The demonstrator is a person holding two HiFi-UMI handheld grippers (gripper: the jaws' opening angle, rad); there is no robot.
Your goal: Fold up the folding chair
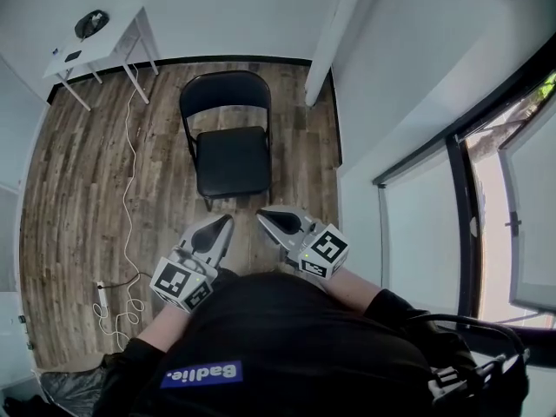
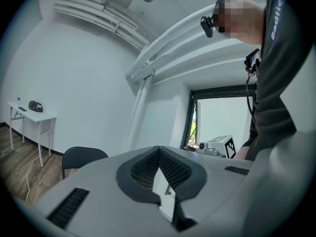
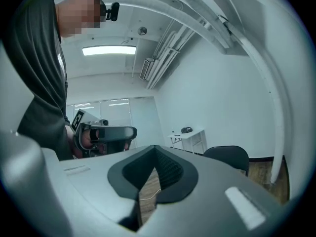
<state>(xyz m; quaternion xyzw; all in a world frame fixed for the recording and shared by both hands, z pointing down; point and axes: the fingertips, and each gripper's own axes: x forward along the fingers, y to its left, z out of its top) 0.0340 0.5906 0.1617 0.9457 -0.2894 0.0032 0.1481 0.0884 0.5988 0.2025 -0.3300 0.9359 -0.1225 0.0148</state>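
The black metal folding chair (image 1: 233,159) is seen unfolded on the wooden floor (image 1: 78,189). The left tool (image 1: 228,221) and right tool (image 1: 261,215) are held clenched, empty, near it.

Chair (image 1: 233,159): matt black seat and back, dark metal frame. Floor (image 1: 78,189): wood-grain planks, low sheen. Table (image 1: 106,42), at 11 o'clock: smooth white finish.

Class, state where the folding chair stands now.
In the head view, the folding chair stands open on the wood floor at centre, just beyond the left gripper and right gripper, right of the white table.
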